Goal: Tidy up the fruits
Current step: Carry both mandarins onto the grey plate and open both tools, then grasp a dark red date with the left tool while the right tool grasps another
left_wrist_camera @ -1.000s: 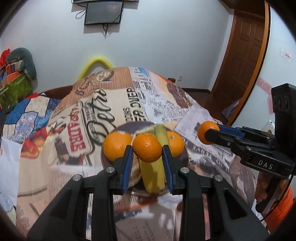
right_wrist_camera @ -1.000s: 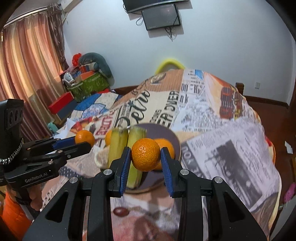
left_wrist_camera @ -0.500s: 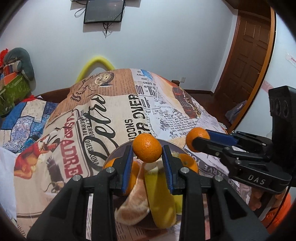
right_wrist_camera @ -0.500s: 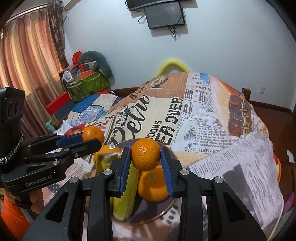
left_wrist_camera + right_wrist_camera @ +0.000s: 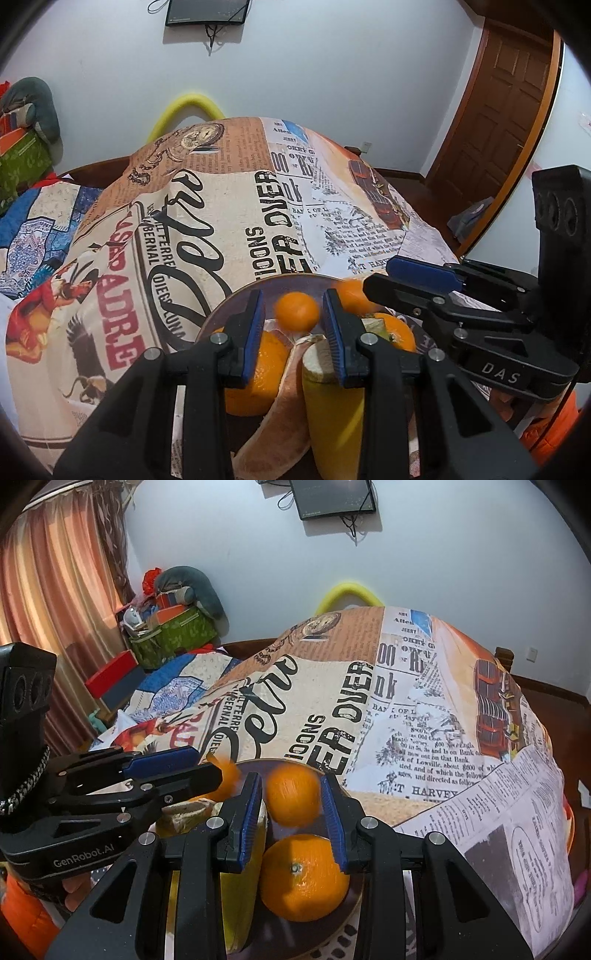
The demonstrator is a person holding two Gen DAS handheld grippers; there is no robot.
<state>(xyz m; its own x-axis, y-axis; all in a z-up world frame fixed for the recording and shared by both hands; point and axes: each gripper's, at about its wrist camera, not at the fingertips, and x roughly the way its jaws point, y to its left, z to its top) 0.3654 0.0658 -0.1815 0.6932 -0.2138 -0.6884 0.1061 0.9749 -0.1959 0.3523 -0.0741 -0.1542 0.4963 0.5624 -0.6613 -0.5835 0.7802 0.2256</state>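
- Left mandarin [image 5: 297, 312]: blurred, sitting lower between the pads than half a second before, with a sliver of gap on either side. It looked to be dropping free toward the plate [image 5: 225, 306].
- Right mandarin [image 5: 293, 794]: also blurred, between the blue pads and directly above a large orange [image 5: 304, 878] on the plate.
- Left gripper [image 5: 293, 299]: tongs narrow, no wider than before, but not visibly pressing the fruit.
- Right gripper [image 5: 291, 781]: tongs narrow, pads at the fruit's sides and apparently clamping it.
- Change noted: both grippers had come forward and down, from short of the plate to over it. By my judgement, delivery of both mandarins was under way.
- Plate contents: oranges, a banana [image 5: 332, 406], loose peel [image 5: 284, 413].
- Support: newsprint tablecloth [image 5: 207, 221].
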